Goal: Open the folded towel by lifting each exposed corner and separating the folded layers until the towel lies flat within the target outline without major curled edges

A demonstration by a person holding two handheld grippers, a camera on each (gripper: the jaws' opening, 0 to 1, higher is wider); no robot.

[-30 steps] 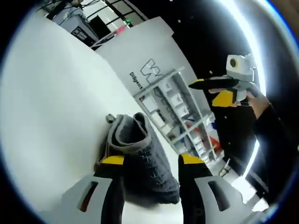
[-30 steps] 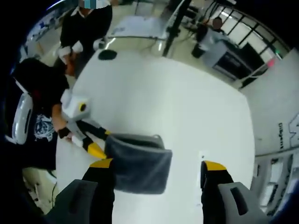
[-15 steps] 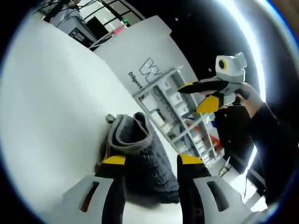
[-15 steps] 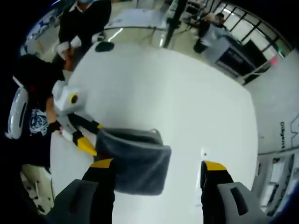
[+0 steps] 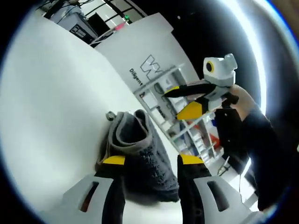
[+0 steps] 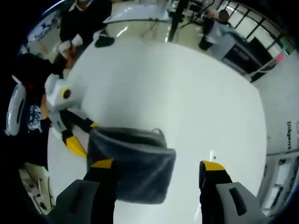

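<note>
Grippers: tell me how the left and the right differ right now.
The left gripper has its jaws around the grey towel, near its folded edge; the right gripper stands open, its jaws wide apart above the towel. The left gripper's jaws stand narrower than the right's. Both have black jaws with yellow tips.

Black fingers (image 5: 113, 183) with yellow tips on grey bases; person wears a black sleeve (image 5: 261, 154)

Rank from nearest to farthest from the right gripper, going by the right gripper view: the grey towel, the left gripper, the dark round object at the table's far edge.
1. Grey towel, folded, just ahead by the right gripper's left jaw.
2. Left gripper, at the towel's left edge.
3. Dark round object, at the table's far edge, upper left.
</note>
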